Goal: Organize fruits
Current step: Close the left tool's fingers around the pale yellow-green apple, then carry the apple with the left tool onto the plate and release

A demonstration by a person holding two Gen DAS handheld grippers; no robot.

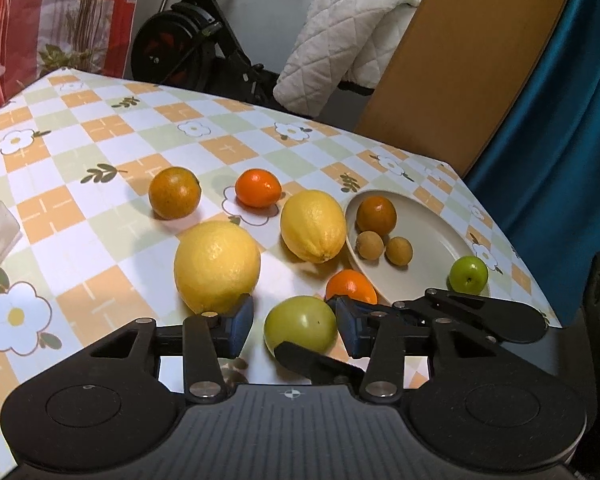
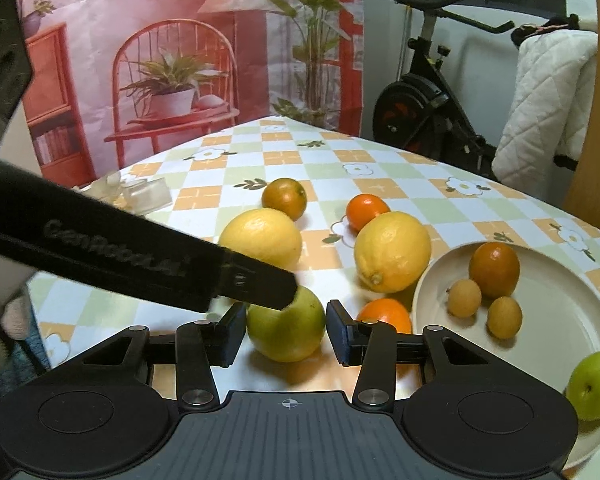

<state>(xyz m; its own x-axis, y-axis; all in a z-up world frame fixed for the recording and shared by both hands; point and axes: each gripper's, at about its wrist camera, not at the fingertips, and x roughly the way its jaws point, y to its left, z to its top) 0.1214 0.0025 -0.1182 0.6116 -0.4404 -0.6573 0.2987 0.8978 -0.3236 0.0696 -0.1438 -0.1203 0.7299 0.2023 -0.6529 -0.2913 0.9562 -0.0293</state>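
Two pairs of jaws were set about one fruit. My left gripper (image 1: 294,314) had its jaws apart. The green fruit (image 1: 300,328) sat on the tablecloth (image 1: 100,208) right between them, with a clear gap at the left pad and the right pad at about its skin, so I was not gripping it. Beyond the left jaw lay a large lemon (image 1: 217,266), just beside the pad and out of the way.

The fruit looked nearly round, so I judged it had no long axis to line up with and could be taken as it lay.

My right gripper (image 2: 287,326) bracketed the same fruit, dead centre and close in. Its pads stood so near both flanks that I could not tell whether they pressed or only flanked it. In the right wrist view one long black finger (image 2: 140,264) of the left gripper crossed in from the left, its tip over the fruit's top.

Just past the right jaw lay an orange (image 2: 384,314). Beyond it, further right, was the plate (image 2: 560,320), which already held a dark orange, two small tan fruits and, at its near rim, a small green apple (image 2: 594,386).

Since the plate lay to the right, I judged the right hand better placed for the carry, once the left finger was out of the way.
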